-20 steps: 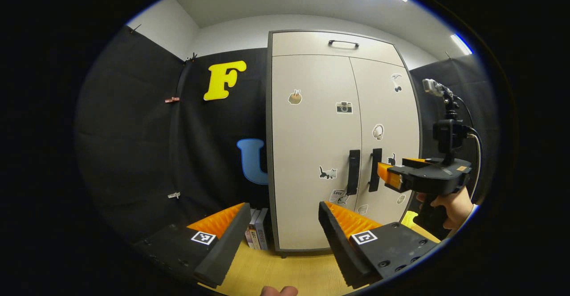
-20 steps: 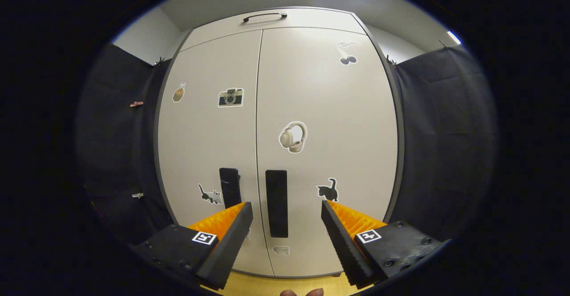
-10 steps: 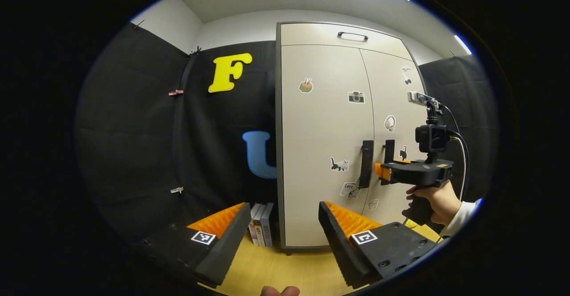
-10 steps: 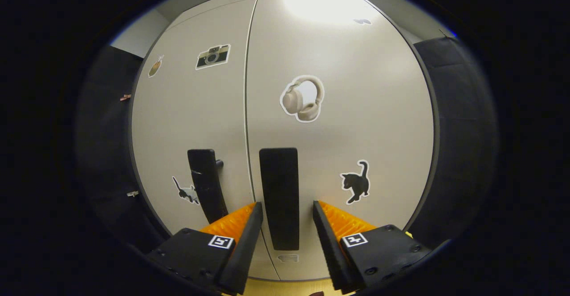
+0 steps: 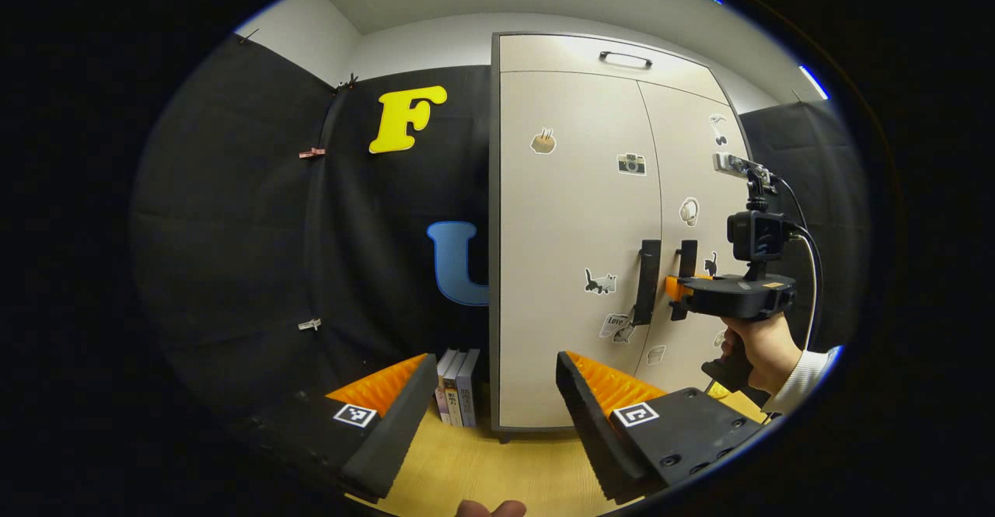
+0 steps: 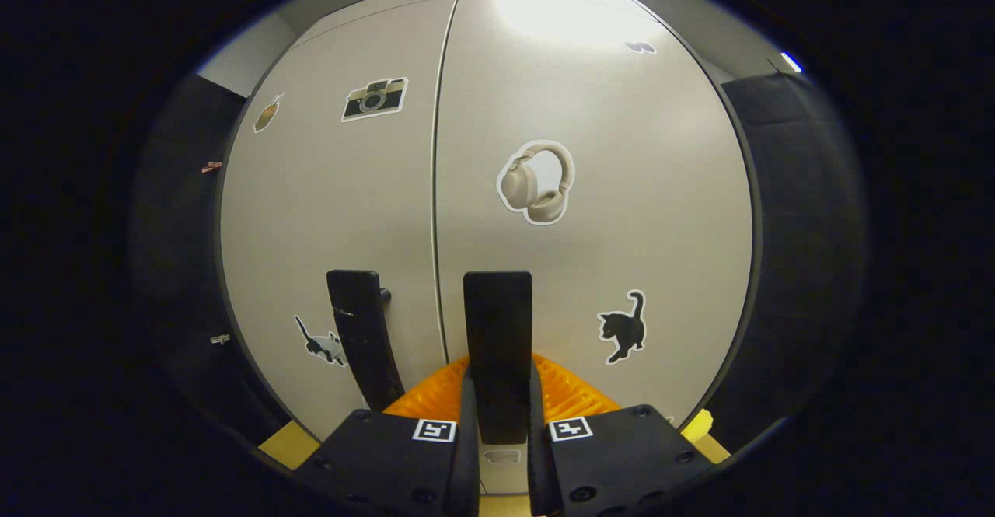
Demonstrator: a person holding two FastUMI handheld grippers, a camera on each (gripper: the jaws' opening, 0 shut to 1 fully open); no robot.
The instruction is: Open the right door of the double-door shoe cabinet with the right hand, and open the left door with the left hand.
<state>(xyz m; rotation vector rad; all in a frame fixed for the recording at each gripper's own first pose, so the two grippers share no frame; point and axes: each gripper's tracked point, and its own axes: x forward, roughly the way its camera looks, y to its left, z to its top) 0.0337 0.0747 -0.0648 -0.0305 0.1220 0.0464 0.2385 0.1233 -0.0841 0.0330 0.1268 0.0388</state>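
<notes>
right gripper: jaws clamped on right door handle | left gripper: jaws wide open, well back from left door handle | shoe cabinet: both doors closed | risk: jaws slipping off the slim handle if pulled off-axis from the hinge arc

Books stand upright on the wooden floor — against black cloth.

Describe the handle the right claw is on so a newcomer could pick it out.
Start at the pale double-door shoe cabinet. Two dark vertical handles flank its centre seam; take the right door's handle, beside the black cat sticker. Unlike the left door's handle, it sits clamped in the right claw.
</notes>
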